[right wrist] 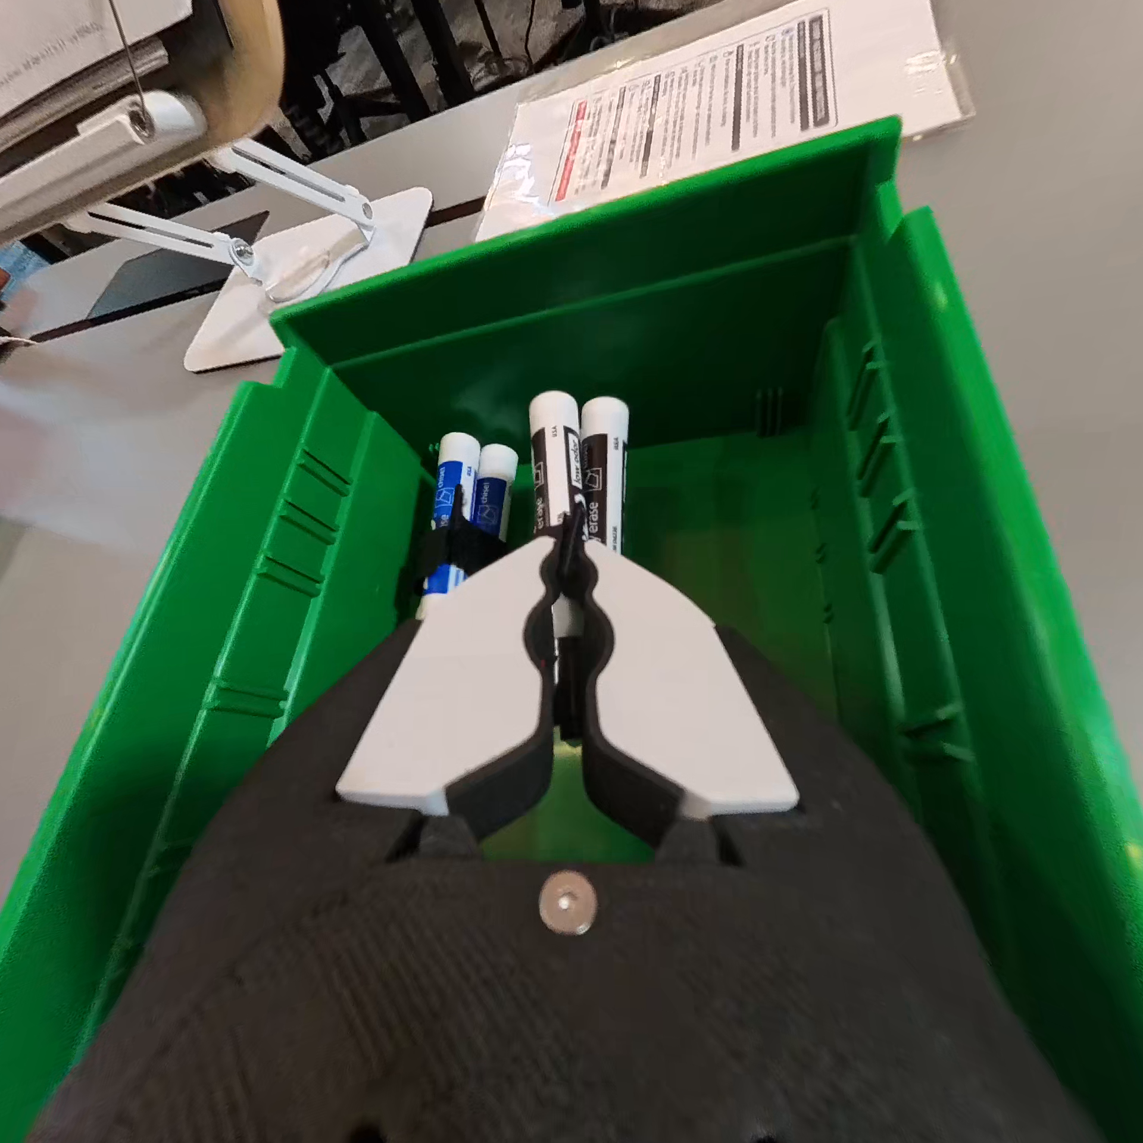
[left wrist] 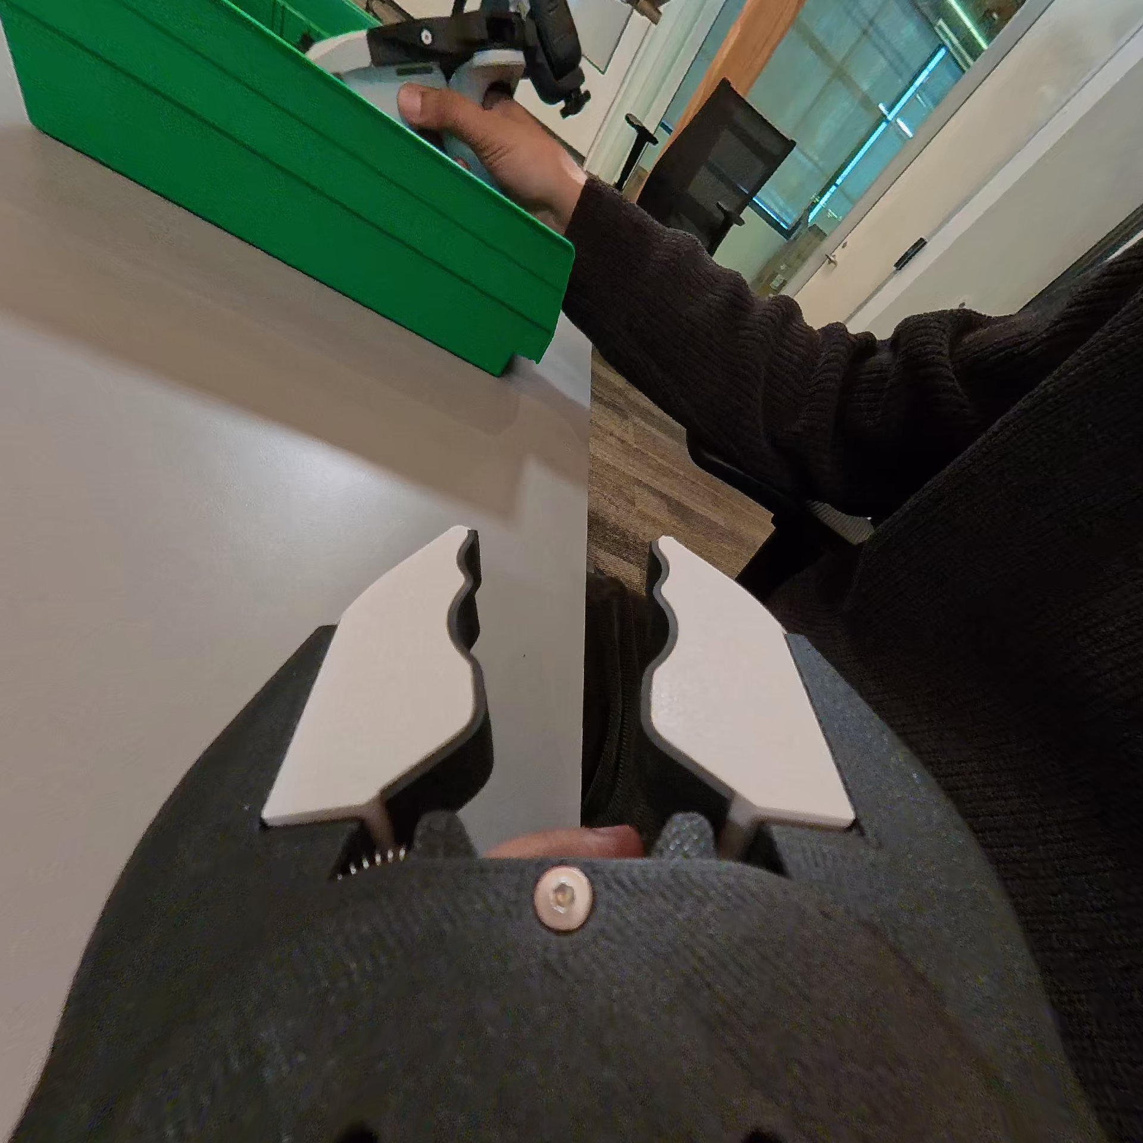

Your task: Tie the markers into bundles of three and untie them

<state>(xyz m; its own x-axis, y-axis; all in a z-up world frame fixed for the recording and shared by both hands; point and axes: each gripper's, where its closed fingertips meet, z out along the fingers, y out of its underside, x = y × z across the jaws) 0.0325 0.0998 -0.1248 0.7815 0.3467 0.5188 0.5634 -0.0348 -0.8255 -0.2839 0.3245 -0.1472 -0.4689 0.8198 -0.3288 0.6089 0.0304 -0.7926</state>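
A green plastic bin [right wrist: 866,495] stands on a pale table [left wrist: 185,556]. Inside lie a pair of white markers with black labels [right wrist: 578,470] and a pair with blue labels [right wrist: 473,488], each pair tied with a black band. My right gripper [right wrist: 566,553] is down in the bin, shut on the black band of the black-label pair. My left gripper [left wrist: 566,544] is open and empty, low over the table's near edge, apart from the bin [left wrist: 278,185]. The left wrist view also shows the right gripper's body [left wrist: 433,68] above the bin, held by a hand [left wrist: 495,148].
A laminated printed sheet [right wrist: 711,105] lies behind the bin, and a white stand with a flat base [right wrist: 321,272] sits at its far left. Past the table edge are carpet floor [left wrist: 649,470], a black office chair [left wrist: 711,167] and the person's dark sleeve [left wrist: 804,383]. Spacing between my two grippers at the tips: around 40 cm.
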